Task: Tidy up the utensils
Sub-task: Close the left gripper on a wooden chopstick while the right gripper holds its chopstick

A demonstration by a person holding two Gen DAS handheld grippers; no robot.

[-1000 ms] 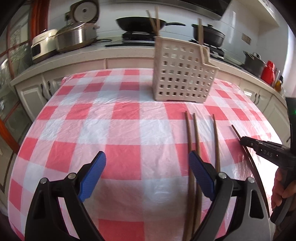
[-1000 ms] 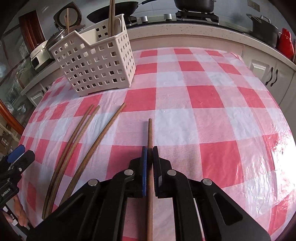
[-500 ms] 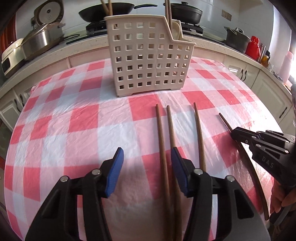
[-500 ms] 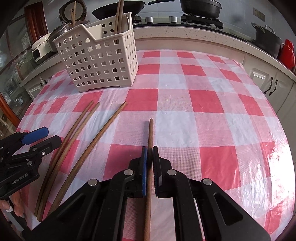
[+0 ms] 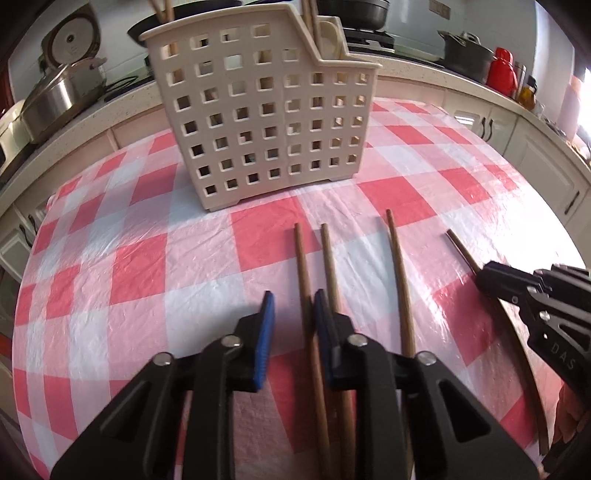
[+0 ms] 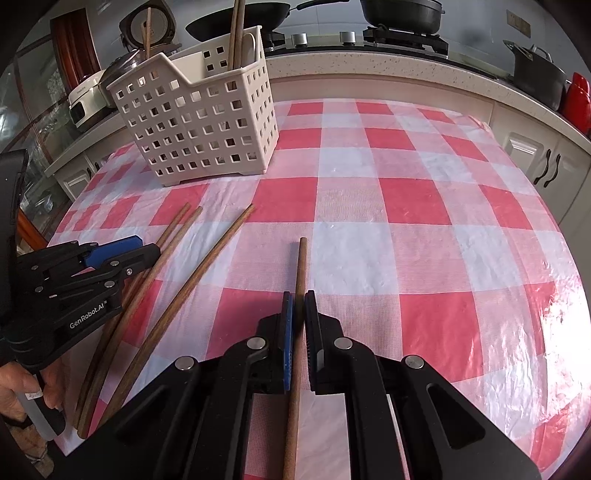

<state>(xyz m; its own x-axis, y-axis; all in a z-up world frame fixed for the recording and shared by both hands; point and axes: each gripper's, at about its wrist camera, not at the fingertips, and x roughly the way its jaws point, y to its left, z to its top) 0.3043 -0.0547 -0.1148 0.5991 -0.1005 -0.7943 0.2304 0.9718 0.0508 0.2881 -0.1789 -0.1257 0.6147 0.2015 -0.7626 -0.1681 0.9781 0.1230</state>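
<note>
- Chopsticks: 4 brown wooden sticks lie on the worktop [image 6: 406, 206], which is covered with a red-and-white checked cloth.
- Right claw [image 6: 298, 325]: clenched on 1 chopstick [image 6: 301, 266], which runs lengthwise between the blue pads; its far end lies on the cloth ahead of the fingertips.
- Left claw [image 5: 291, 325]: jaws closing around the leftmost chopstick [image 5: 301, 266]; in the left wrist view the stick lies against the right pad [image 5: 320, 314], while a gap remains at the left pad [image 5: 266, 317].
- Second chopstick [image 5: 330, 266]: just beside the first, passing under the right finger of the left claw.
- Third chopstick [image 5: 399, 277]: lies alone between that pair and the stick held by the right claw.
- A hand [image 6: 26, 384] grips the left claw's handle at the near worktop edge.
- Utensil basket [image 5: 258, 122]: cream, perforated, upright on the cloth beyond the sticks; more chopsticks [image 6: 236, 33] stand inside.
- Background: kitchen counter [image 6: 388, 66] with a wok [image 6: 240, 22], pots and a rice cooker [image 5: 74, 40].
</note>
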